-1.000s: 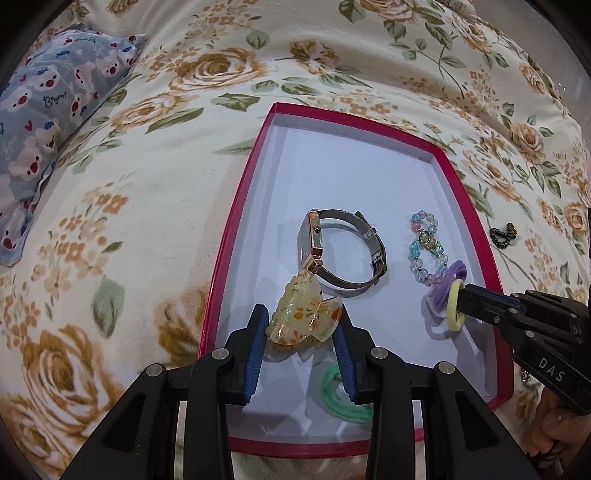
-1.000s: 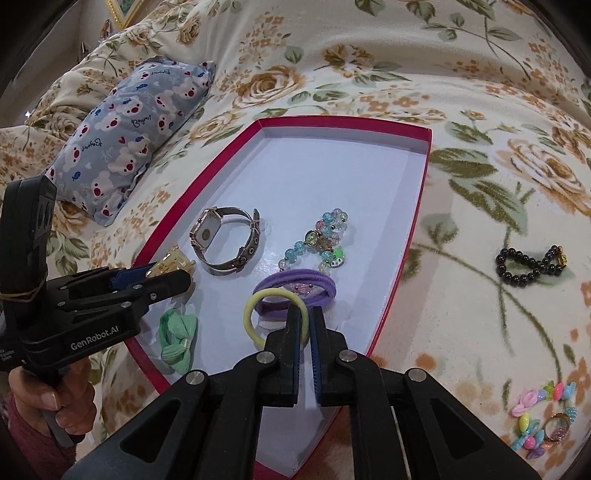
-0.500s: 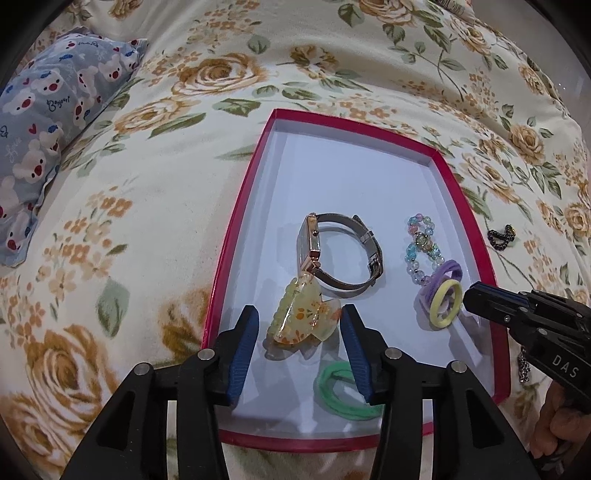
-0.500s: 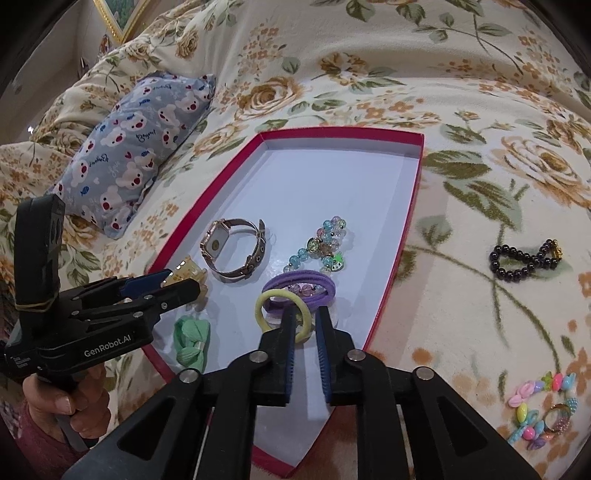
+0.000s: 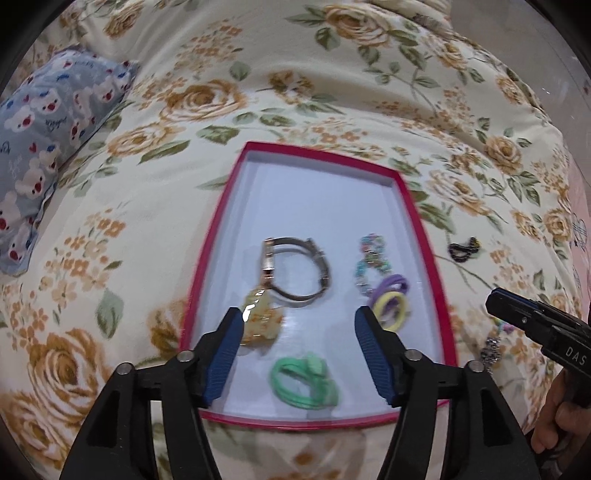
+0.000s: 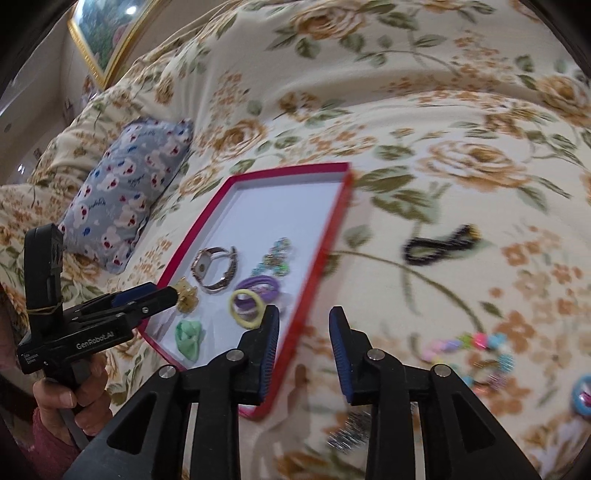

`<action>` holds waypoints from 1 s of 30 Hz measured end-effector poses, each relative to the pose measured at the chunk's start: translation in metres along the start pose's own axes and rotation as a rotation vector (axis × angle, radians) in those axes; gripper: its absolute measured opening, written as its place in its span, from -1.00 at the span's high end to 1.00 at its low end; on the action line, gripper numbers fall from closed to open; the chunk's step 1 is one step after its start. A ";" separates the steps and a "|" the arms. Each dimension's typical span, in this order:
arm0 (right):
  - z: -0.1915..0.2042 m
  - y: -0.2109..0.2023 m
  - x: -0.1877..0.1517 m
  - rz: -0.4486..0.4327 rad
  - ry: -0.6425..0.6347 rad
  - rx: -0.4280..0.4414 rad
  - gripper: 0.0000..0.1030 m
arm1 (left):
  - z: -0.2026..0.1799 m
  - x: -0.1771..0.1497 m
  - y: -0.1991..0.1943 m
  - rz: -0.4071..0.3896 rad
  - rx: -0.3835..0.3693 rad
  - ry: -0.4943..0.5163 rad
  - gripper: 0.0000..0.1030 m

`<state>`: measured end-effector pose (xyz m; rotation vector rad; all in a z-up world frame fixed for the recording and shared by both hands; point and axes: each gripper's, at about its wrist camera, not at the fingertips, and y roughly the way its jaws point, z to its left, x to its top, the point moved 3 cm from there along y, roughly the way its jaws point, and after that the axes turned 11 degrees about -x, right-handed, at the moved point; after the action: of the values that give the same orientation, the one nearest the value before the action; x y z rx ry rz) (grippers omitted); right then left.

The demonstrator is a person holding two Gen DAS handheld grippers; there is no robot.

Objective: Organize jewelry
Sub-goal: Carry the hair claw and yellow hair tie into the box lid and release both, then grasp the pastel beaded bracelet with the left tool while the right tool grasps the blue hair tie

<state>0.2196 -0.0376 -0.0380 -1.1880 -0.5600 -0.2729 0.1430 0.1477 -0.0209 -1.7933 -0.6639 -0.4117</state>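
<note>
A red-rimmed tray (image 5: pixel 424 236) lies on the floral bedspread; it also shows in the right wrist view (image 6: pixel 325 236). In it lie a watch (image 5: pixel 295 269), a yellow hair claw (image 5: pixel 260 321), a green hair tie (image 5: pixel 304 380), a beaded bracelet (image 5: pixel 371 258), and purple (image 5: pixel 397 284) and yellow (image 5: pixel 391 306) hair ties. My left gripper (image 5: pixel 297 354) is open and empty over the tray's near end. My right gripper (image 6: pixel 303 350) is open and empty, over the tray's right rim. A black bead bracelet (image 6: pixel 439 243) and colourful trinkets (image 6: pixel 469 343) lie on the bedspread to the right.
A blue bear-print pillow (image 5: pixel 48 136) lies at the left; it also shows in the right wrist view (image 6: pixel 125 199). A gold-framed picture (image 6: pixel 107 29) hangs at the upper left. A silvery sparkly item (image 6: pixel 349 432) lies under my right gripper.
My left gripper let go of the hair claw, opened wide and drew back. My right gripper let go of the yellow hair tie, opened and moved right, off the tray.
</note>
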 end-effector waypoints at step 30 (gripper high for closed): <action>-0.191 -0.098 -0.068 -0.076 0.319 -0.274 0.30 | -0.128 -0.007 0.047 0.147 -0.169 0.238 -0.24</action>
<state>0.1665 -0.2562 -0.0469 -1.3545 -0.2936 -0.6073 0.1734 0.0144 -0.0204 -1.9000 -0.3359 -0.5844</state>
